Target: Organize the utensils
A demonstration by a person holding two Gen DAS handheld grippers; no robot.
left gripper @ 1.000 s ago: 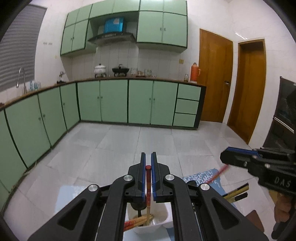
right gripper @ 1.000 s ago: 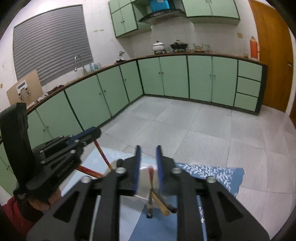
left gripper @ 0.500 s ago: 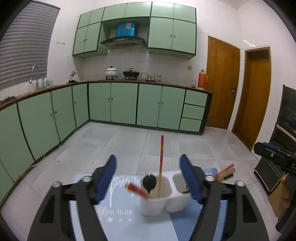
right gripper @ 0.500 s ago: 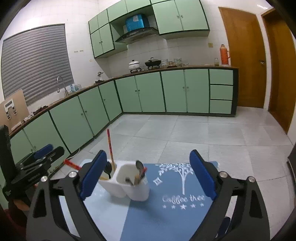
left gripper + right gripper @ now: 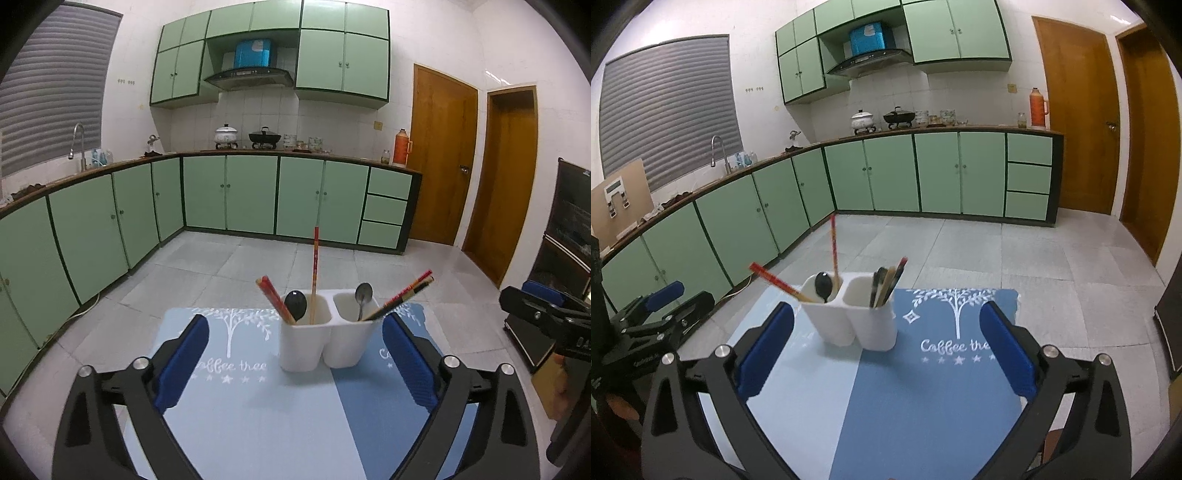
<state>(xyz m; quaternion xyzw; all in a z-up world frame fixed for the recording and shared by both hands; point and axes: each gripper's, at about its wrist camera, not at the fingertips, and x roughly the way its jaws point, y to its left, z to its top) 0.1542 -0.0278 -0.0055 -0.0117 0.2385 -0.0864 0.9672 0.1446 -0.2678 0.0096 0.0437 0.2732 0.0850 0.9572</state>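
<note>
Kitchen mat [image 5: 258, 413]: both grippers' jaws spread wide, holding nothing.

Pale grey tiled surface [image 5: 110, 328] carries everything. Two-tone blue mat [image 5: 258, 413] lies flat on it, light blue half and darker blue half, white tree print and "Coffee tree" lettering. White two-compartment utensil holder [image 5: 321, 347] stands upright on mat, toward mat's far edge, straddling seam between two blue shades. Mat's far corners show bare tile beyond them.
</note>
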